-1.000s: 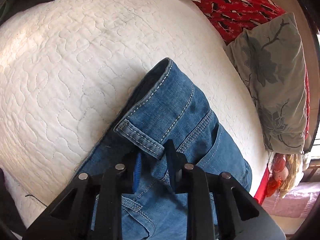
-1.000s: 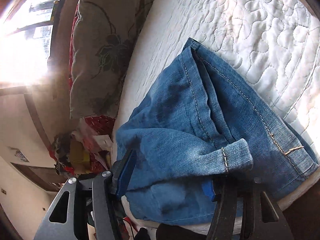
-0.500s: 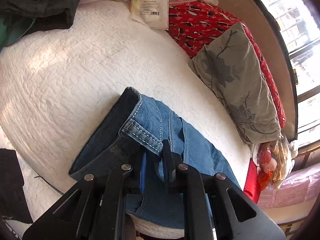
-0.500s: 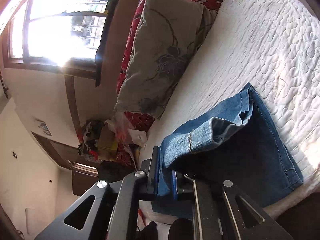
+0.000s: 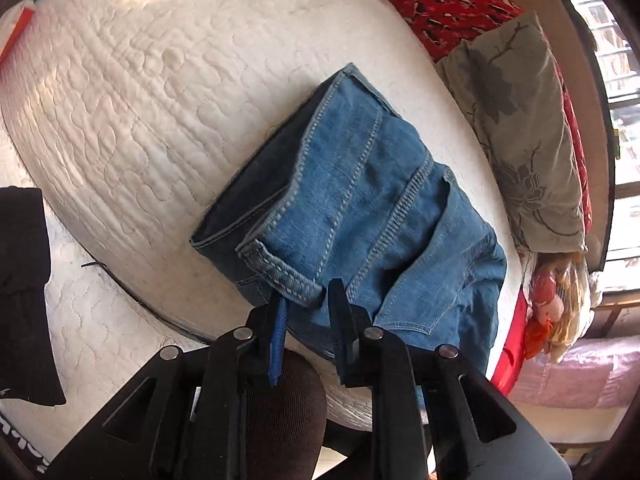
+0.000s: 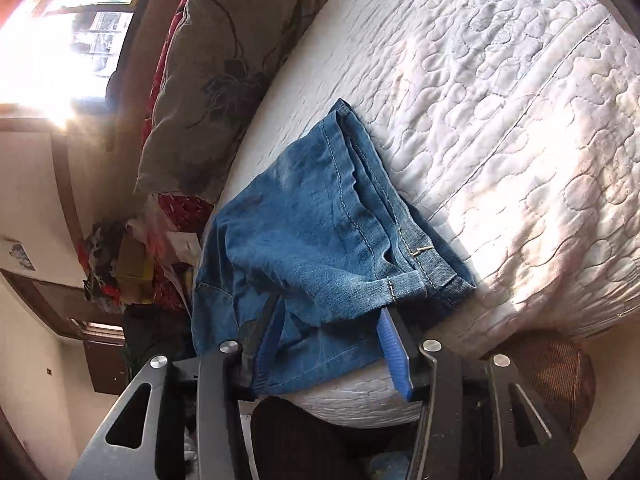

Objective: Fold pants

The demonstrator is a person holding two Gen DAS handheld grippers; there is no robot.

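From the left wrist, the jeans [image 5: 360,216] lie folded on the white quilt [image 5: 132,92], near its front edge; the left gripper [image 5: 306,304] sits parted around the waistband loop, pinching nothing clearly. From the right wrist, the right gripper [image 6: 328,320] stands wide, its fingers either side of the cuffs; a careless withdrawal could snag denim and drag the fold open.
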